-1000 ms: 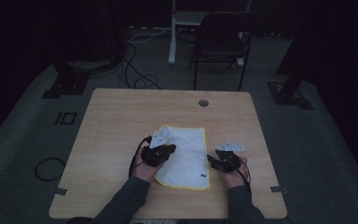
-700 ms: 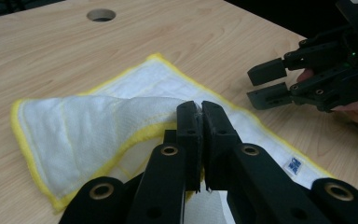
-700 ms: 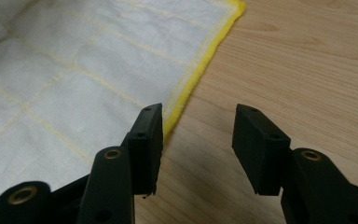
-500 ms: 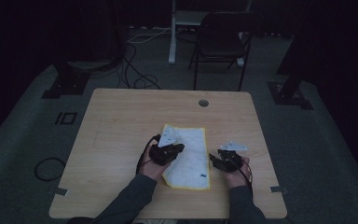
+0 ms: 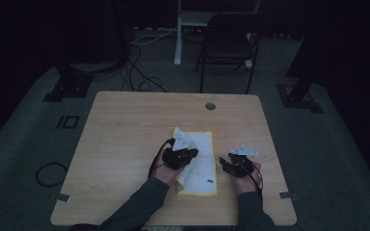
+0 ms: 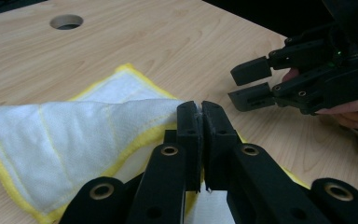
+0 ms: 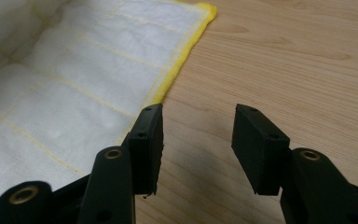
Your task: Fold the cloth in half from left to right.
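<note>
A light wooden table [image 5: 125, 144] stood at the centre of the high view in a dim room, with a round hole [image 5: 210, 106] near its far edge. Beyond it, at the top of the frame, were a dark chair [image 5: 226, 45], a pale post [image 5: 178, 33] and cables [image 5: 139, 72] on a grey floor [image 5: 24, 144].

Both forearms came in from the bottom of the high view. The left gripper [image 5: 189, 153] lay over the left part of a white cloth [image 5: 203, 163] with a yellow edge, just below the frame's centre. In the left gripper view its jaws were pressed together on a fold of the cloth [image 6: 74, 135], lifting that edge off the table [image 6: 168, 42] while the rest lay flat; the hole [image 6: 66, 21] showed at upper left.

The right gripper [image 5: 225, 165] sat low on the table just right of the cloth, pointing toward it. In the right gripper view its jaws stood apart and empty over bare wood [image 7: 284, 70], the left jaw beside the cloth's [image 7: 74, 84] yellow hem. The right gripper [image 6: 247, 85] also showed at the upper right of the left gripper view, jaws apart, held in a hand [image 6: 354, 116].
</note>
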Tool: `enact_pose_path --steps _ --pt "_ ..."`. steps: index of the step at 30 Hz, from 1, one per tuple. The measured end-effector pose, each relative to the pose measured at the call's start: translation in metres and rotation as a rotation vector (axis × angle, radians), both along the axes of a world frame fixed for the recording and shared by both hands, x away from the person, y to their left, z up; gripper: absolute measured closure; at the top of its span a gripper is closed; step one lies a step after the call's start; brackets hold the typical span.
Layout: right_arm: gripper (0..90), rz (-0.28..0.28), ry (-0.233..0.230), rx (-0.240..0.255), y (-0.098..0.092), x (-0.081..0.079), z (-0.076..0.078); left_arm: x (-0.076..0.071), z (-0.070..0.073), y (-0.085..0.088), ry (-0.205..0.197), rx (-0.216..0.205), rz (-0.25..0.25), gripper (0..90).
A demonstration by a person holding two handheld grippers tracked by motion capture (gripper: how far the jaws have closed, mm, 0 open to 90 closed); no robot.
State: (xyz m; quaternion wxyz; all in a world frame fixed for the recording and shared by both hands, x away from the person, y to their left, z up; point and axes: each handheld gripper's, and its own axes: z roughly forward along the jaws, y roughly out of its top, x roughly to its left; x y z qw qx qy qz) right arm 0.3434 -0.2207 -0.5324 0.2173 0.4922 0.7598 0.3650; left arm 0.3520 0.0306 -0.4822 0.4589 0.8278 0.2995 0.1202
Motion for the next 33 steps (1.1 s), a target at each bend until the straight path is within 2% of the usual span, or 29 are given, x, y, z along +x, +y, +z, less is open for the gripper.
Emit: enact_pose_path --steps 8,15,22,25,30,33 --pt "53.1 -0.031 -0.015 0.009 -0.005 0.000 0.001 0.001 -0.009 -0.019 0.019 0.024 -0.041 87.4" --pt "53.1 -0.027 -0.013 0.006 -0.004 0.000 0.001 0.008 -0.017 -0.030 0.048 0.047 -0.050 87.4" --pt "53.1 -0.025 -0.007 0.007 -0.003 0.000 -0.001 0.011 -0.026 -0.039 0.058 0.069 -0.058 86.5" --pt "53.1 -0.020 -0.008 0.006 -0.002 0.000 -0.001 0.011 -0.025 -0.036 0.062 0.052 -0.049 76.9" --pt "53.1 -0.018 -0.007 0.005 -0.001 0.000 -0.001 0.005 -0.009 -0.021 0.035 0.008 -0.034 75.0" --pt "53.1 -0.013 -0.011 0.005 0.000 0.000 0.000 0.001 -0.003 -0.008 0.026 0.002 -0.015 75.0"
